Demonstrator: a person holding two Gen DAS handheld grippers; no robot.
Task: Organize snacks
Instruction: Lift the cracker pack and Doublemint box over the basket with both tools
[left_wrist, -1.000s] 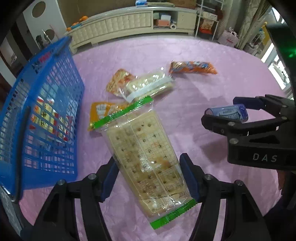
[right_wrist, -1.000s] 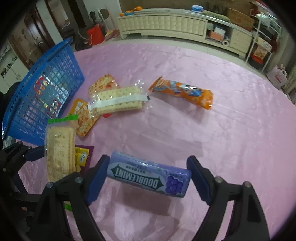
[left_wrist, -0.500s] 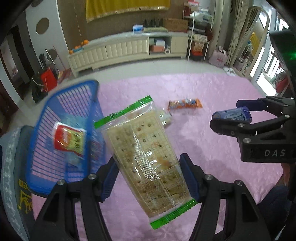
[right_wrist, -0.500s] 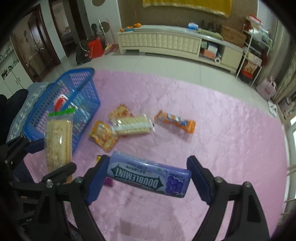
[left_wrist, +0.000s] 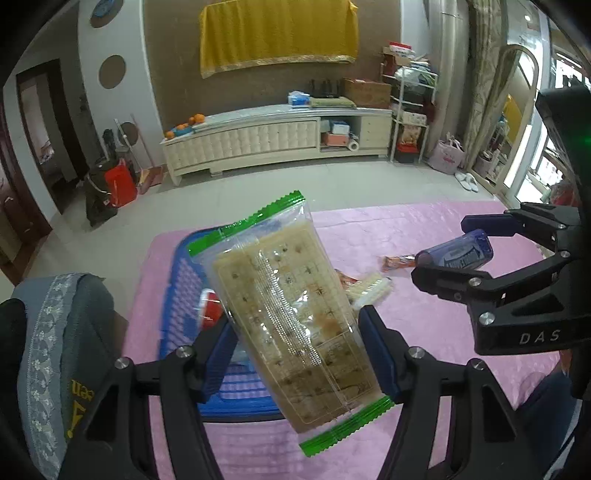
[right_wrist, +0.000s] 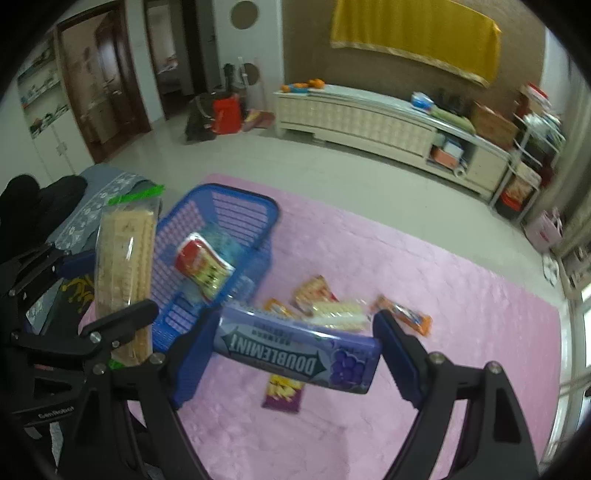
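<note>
Left wrist view: left gripper (left_wrist: 297, 343) pinches a clear cracker pack (left_wrist: 291, 317) with green sealed ends, both blue pads pressed on its long sides, pack tilted with its top end toward 11 o'clock, held up in the air above the pink tablecloth (left_wrist: 424, 325). Blue basket (left_wrist: 184, 280) sits below and behind the pack, toward 9 o'clock of it, a red-and-yellow packet partly visible inside. Right gripper (left_wrist: 448, 251) at 3 o'clock of frame, clamped on a purple gum box (left_wrist: 461, 253) by its two ends. Loose snacks lie on the cloth between the two grippers: a white-banded cracker pack (left_wrist: 371, 291) and an orange wrapper (left_wrist: 397, 262) beyond it. Right wrist view: gum box (right_wrist: 299, 350) spans the pads end to end, lettering upside down, raised off the cloth. Basket (right_wrist: 218, 251) at 10 o'clock of the box, red-and-yellow packet (right_wrist: 203, 267) resting in it. Orange wrapper (right_wrist: 404, 317) at 1 o'clock of the box, white-banded pack (right_wrist: 338, 314) just above it, small purple packet (right_wrist: 282, 395) on the cloth beneath the box. Left gripper with the green-edged pack (right_wrist: 123, 273) stands upright at 9 o'clock, beside the basket's near wall; motion blur softens the small wrappers.
</note>
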